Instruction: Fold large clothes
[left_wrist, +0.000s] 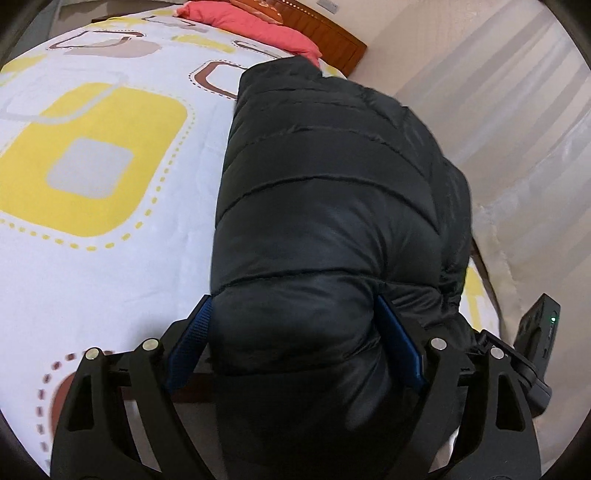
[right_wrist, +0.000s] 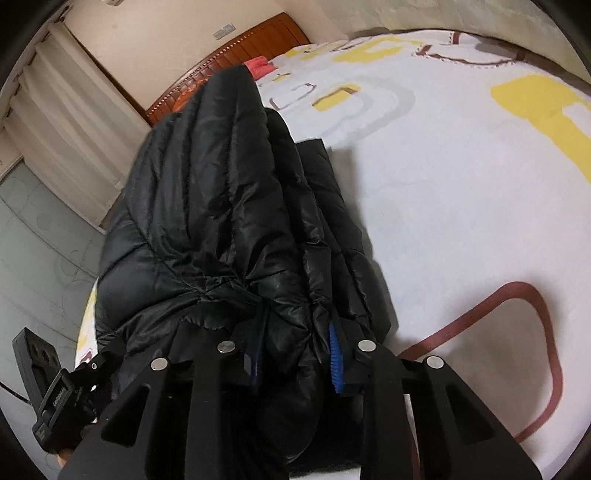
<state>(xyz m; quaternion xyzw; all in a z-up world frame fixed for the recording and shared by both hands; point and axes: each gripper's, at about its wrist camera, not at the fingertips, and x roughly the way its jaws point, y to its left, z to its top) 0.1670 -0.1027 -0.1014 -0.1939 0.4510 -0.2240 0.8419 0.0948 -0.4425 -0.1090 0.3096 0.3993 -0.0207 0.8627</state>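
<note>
A black quilted puffer jacket (left_wrist: 325, 177) lies folded lengthwise along the bed's edge, its near end bunched up. My left gripper (left_wrist: 293, 314) stands wide around that thick end, with both blue pads (left_wrist: 397, 339) pressing into the padding. In the right wrist view the jacket (right_wrist: 207, 206) runs away towards the headboard. My right gripper (right_wrist: 297, 321) is shut on a gathered fold of it, and the blue pad (right_wrist: 335, 354) bites into the fabric. The two grippers hold the same end side by side.
The bed sheet (left_wrist: 110, 229) is white with yellow and brown squares and spreads wide beside the jacket. A red pillow (left_wrist: 255, 29) lies by the wooden headboard (right_wrist: 255, 42). Pale curtains (left_wrist: 517, 129) and a tiled floor (right_wrist: 33, 229) border the bed.
</note>
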